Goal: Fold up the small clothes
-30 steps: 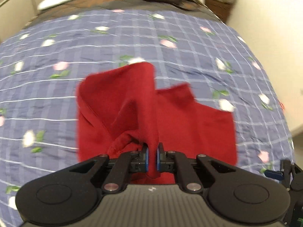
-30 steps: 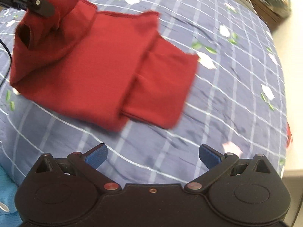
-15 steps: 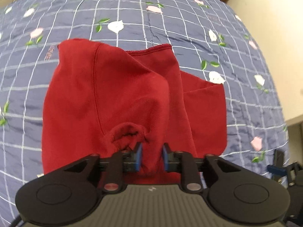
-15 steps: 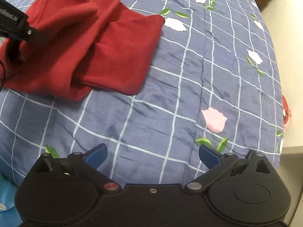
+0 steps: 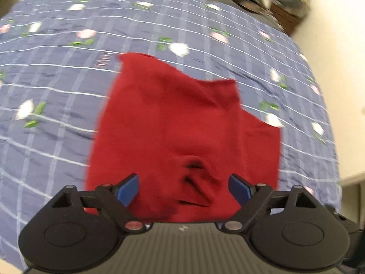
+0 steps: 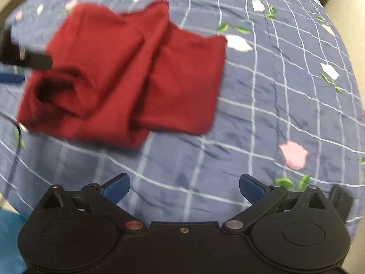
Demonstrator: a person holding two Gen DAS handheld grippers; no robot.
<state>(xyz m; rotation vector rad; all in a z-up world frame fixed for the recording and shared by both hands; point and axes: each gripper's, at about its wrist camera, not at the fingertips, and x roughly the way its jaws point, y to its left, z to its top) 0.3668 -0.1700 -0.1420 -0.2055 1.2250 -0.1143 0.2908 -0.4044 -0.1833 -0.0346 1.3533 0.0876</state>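
A small dark red garment (image 5: pixel 178 125) lies folded over itself on the blue checked bedspread (image 5: pixel 57 86). My left gripper (image 5: pixel 183 188) hovers over its near edge, open, with nothing between the blue pads; a bunched fold sits just ahead of it. In the right wrist view the red garment (image 6: pixel 127 68) lies at upper left, with several overlapping layers. My right gripper (image 6: pixel 183 188) is open above bare bedspread (image 6: pixel 262 114), well short of the cloth. The left gripper's tip (image 6: pixel 27 57) shows at the garment's left edge.
The bedspread carries white and pink flower prints. Dark clutter and a wooden piece (image 5: pixel 273 0) stand beyond the bed's far end. A pale wall (image 5: pixel 337 57) runs along the right. Something turquoise (image 6: pixel 9 239) shows at the lower left of the right wrist view.
My left gripper has opened and let go of the red cloth, which has dropped flat onto the garment. The right gripper stays open and has shifted slightly.
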